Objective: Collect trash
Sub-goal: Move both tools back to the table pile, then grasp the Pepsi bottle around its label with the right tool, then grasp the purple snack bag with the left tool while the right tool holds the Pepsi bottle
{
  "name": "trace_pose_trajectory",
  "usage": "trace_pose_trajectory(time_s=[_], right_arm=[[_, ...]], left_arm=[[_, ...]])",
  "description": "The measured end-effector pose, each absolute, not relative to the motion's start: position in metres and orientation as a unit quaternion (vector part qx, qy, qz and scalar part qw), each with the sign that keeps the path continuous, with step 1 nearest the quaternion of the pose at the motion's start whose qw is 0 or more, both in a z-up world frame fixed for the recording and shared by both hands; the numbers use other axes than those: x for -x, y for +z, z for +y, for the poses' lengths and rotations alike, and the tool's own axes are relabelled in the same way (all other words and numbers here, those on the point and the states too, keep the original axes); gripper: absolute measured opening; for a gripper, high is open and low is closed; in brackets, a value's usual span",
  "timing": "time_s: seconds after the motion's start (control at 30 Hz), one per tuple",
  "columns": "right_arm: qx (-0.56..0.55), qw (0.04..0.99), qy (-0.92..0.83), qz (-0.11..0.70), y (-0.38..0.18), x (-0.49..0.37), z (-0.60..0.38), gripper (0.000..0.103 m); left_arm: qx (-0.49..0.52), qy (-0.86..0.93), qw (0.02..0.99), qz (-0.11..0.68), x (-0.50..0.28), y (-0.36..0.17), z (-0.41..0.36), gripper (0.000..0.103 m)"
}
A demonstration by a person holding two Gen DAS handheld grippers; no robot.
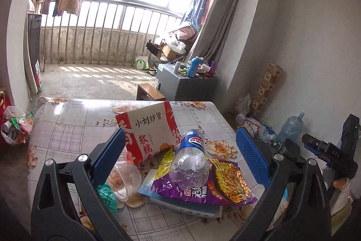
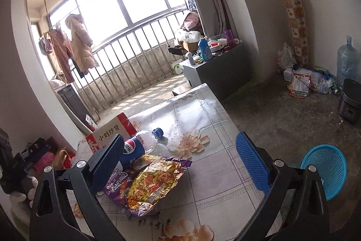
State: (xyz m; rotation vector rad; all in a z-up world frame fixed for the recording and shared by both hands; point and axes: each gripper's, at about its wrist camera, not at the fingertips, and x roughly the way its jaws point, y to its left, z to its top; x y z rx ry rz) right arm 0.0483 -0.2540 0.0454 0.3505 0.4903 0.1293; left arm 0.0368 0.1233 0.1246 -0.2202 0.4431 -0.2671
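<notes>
Trash lies on the floral table: an empty Pepsi bottle on its side, a purple noodle wrapper, a red and white snack box, a clear plastic cup tipped over, and a green bag. My left gripper is open, jaws on either side of the bottle, above it. My right gripper is open and empty, above the wrapper; the bottle and box lie beyond its left finger.
A blue mesh basket stands on the floor right of the table. A full trash bag sits on the floor at left. A grey cabinet with bottles stands behind the table. A rice cooker and water jug stand by the wall.
</notes>
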Motion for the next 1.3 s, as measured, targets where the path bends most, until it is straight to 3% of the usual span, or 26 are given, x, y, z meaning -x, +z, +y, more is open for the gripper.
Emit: trace_pose_trajectory(time_s=[0.4,0.67,0.87,1.03,1.1,1.2,1.3], right_arm=[[-0.248,0.883,0.183,0.354,0.015,-0.129,-0.190,0.090],[-0.325,0.801,0.219,0.452,-0.033,-0.199,-0.160,0.084],[-0.369,0.745,0.218,0.511,-0.069,-0.239,-0.146,0.084],[-0.385,0.714,0.225,0.539,-0.089,-0.257,-0.130,0.084],[-0.385,0.710,0.223,0.546,-0.095,-0.261,-0.125,0.081],[-0.390,0.704,0.217,0.553,-0.102,-0.262,-0.123,0.068],[-0.399,0.701,0.220,0.549,-0.103,-0.259,-0.127,0.067]], left_arm=[[0.128,-0.146,0.949,0.246,-0.053,0.092,0.144,0.093],[0.104,-0.142,0.932,0.316,-0.101,0.056,0.124,0.047],[0.100,-0.158,0.914,0.361,-0.128,0.029,0.115,0.034],[0.094,-0.178,0.906,0.373,-0.133,0.020,0.107,0.034],[0.091,-0.183,0.904,0.376,-0.135,0.019,0.103,0.034],[0.087,-0.191,0.902,0.378,-0.136,0.017,0.097,0.034],[0.085,-0.199,0.901,0.377,-0.134,0.019,0.092,0.032]])
